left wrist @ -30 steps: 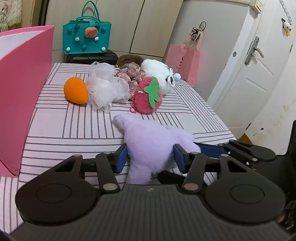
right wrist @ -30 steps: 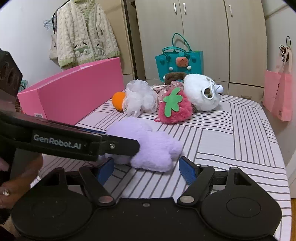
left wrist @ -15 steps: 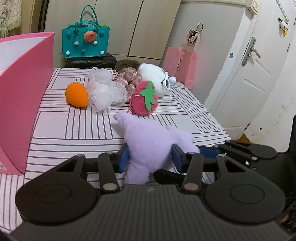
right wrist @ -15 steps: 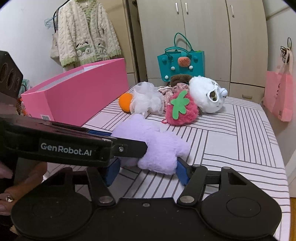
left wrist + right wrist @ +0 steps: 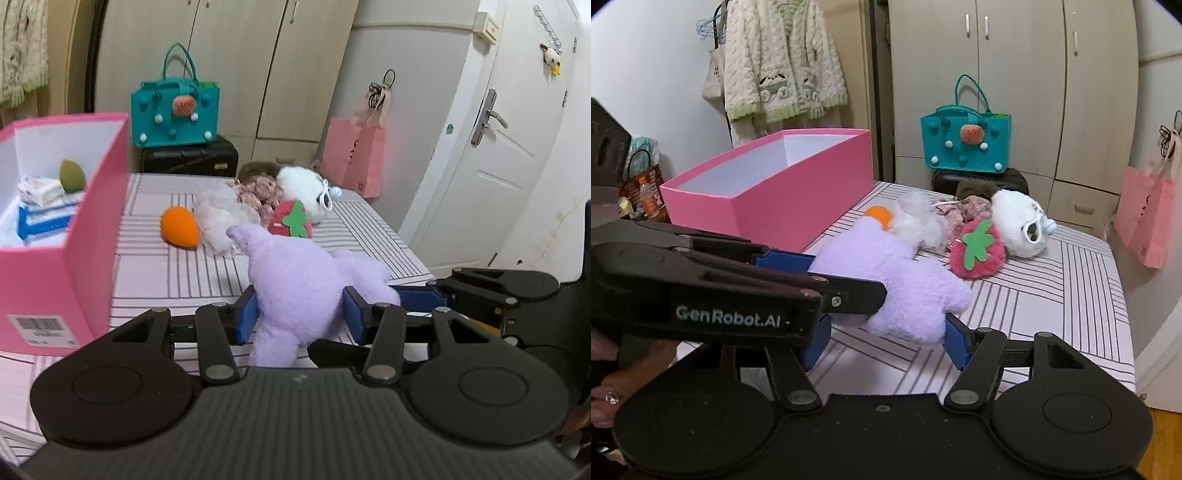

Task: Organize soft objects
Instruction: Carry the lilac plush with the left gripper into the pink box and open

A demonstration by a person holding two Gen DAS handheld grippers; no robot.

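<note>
A purple plush toy [image 5: 299,284] is held off the striped table by both grippers. My left gripper [image 5: 301,314] is shut on its lower body. My right gripper [image 5: 886,336] is shut on the same purple plush toy [image 5: 905,288] from the other side. An open pink box [image 5: 74,236] stands at the left, and it also shows in the right wrist view [image 5: 783,192]. It holds a green sponge [image 5: 71,176] and folded packs. An orange sponge [image 5: 180,230], a white mesh pouf [image 5: 218,221], a strawberry plush [image 5: 291,221] and a white plush [image 5: 304,188] lie further back.
A floral fabric piece [image 5: 258,192] and a brown item [image 5: 258,170] lie behind the pile. A teal bag [image 5: 175,110] sits on a black case beyond the table. A pink paper bag [image 5: 354,158] hangs at the right. The table's right edge [image 5: 1123,332] is close.
Both grippers have risen with the purple plush, lifting it off the table. The right gripper closed onto it. The inside of the pink box has come into view.
</note>
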